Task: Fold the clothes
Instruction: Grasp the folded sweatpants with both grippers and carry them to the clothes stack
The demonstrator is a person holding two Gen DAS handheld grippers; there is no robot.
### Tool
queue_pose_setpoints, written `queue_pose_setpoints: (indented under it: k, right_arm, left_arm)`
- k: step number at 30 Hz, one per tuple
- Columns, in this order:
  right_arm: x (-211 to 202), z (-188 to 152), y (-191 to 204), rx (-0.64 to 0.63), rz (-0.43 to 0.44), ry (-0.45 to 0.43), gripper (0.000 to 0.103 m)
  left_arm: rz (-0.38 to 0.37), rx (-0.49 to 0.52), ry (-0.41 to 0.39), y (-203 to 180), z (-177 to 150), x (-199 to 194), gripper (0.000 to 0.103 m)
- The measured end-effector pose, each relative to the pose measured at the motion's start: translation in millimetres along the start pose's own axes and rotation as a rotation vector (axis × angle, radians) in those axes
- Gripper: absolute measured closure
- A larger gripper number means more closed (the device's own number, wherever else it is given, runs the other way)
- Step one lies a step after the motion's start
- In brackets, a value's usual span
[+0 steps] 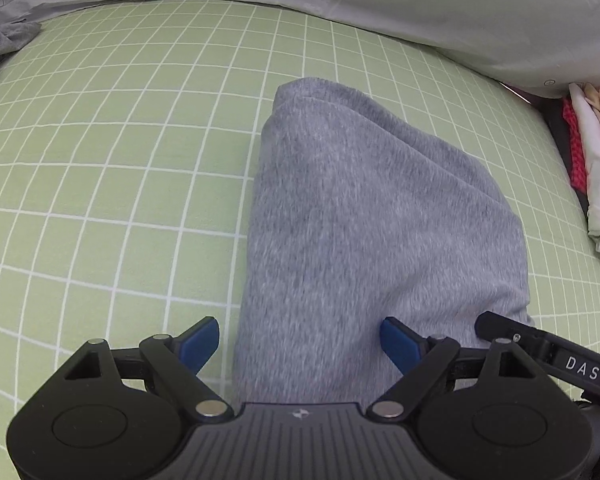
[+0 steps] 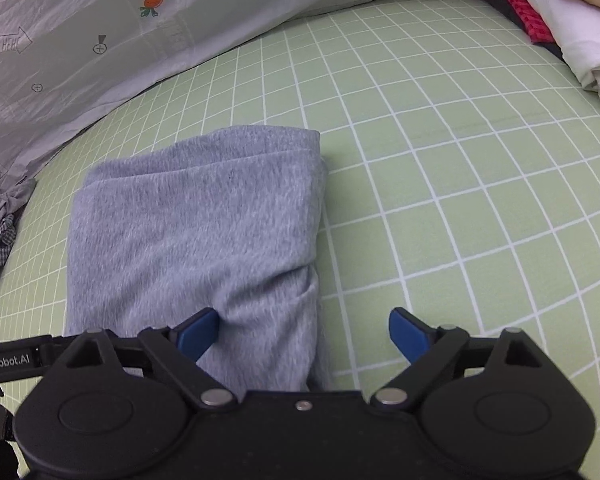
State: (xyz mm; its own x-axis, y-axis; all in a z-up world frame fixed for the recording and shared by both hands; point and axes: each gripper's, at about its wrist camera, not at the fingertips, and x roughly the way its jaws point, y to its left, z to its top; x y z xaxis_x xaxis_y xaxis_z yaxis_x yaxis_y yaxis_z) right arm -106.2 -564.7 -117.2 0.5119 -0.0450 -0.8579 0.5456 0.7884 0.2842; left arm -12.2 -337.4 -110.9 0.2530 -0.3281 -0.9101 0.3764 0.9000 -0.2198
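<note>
One bed sheet [image 1: 100, 168], pale green with a white grid, fills most of both views and lies bare to the left of the garment in the left wrist view and to its right in the right wrist view [image 2: 480, 208]. One light grey quilt [image 2: 120, 40], printed with a carrot and small signs, runs along the far edge of the bed. One folded grey garment [image 1: 372, 220] lies on the sheet in a rough rectangle, its far end showing stacked layers [image 2: 204, 216]. One pile of folded clothes [image 1: 596, 184], white, red and beige, sits at the right edge of the bed, well apart from the garment. A small heap of crumpled grey and checked cloth [image 2: 2, 236] lies at the left edge. Two grippers are near the garment's near end. The left gripper [image 1: 300, 342] has its blue fingers [image 1: 202, 342] spread wide, grasping nothing, the grey cloth running between them. The right gripper [image 2: 304, 336] is likewise spread wide and empty, straddling the garment's right edge.
</note>
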Motion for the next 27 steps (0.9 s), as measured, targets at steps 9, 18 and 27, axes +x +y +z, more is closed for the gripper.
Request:
queue_pose_setpoints:
  k: [9, 18, 27]
  right_arm:
    - [25, 20, 32, -0.045, -0.045, 0.053, 0.018]
    - [19, 24, 38, 0.0, 0.017, 0.074, 0.082]
    - [-40, 22, -10, 0.083, 0.062, -0.038, 0.085]
  left_arm:
    - [-0.101, -0.023, 0.022, 5, 12, 10, 0.032]
    - [-0.187, -0.024, 0.015, -5, 16, 3, 0.051]
    - [-0.309, 0.023, 0.003, -69, 7, -17, 0.054]
